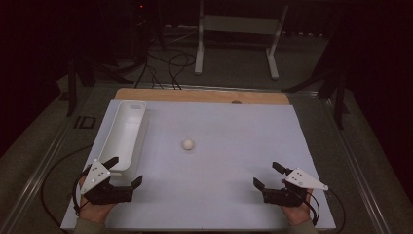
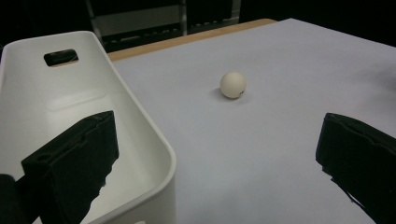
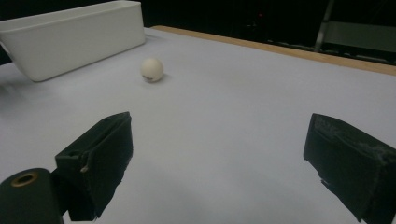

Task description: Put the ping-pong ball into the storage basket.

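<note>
Nothing done yet: the ball (image 1: 188, 144) sits alone mid-table, near the white bin (image 1: 124, 132) but not in it, w/ left gripper (image 1: 124, 171) & right gripper (image 1: 268, 175) both wide, holding nothing, so grabbing comes next.

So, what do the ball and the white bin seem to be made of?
The ball: probably light plastic, matte off-white, smooth with a small printed mark. The bin: likely moulded plastic, slightly glossy white, with rounded rim and cut-out handle.
</note>
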`<state>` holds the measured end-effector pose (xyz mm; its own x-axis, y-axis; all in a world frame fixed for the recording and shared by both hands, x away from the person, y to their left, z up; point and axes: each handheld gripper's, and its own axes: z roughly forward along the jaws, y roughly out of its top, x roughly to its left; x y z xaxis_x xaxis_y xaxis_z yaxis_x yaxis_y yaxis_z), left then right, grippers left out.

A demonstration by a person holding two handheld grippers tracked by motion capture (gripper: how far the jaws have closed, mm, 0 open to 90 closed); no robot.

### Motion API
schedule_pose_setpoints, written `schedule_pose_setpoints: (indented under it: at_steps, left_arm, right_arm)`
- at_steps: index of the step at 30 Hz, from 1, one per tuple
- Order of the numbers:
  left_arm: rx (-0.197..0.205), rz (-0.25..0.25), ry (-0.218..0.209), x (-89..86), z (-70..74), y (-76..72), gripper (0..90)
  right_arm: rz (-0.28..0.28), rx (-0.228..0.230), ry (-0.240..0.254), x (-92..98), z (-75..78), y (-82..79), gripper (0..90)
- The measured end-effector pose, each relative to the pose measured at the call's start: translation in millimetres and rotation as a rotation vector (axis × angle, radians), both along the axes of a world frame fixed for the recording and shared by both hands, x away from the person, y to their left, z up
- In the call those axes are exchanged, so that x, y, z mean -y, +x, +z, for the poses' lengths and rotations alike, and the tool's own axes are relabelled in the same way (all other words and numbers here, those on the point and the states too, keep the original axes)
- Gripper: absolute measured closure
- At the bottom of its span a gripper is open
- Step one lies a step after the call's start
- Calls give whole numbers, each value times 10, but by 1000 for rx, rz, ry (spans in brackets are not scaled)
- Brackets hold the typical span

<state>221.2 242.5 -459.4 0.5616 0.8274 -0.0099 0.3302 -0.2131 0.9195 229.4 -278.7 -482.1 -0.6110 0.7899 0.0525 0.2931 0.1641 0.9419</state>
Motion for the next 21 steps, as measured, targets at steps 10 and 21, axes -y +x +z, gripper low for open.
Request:
schedule_pose_setpoints:
  at_steps: [10, 21]
  left_arm:
    - [-3, -11, -22, 34, 121, 66, 0]
    - [-28, -33, -29, 76, 216, 163, 0]
  right_arm:
    - [-15, -1, -5, 2, 2, 9, 78]
    - [-29, -2, -19, -4, 0, 34, 78]
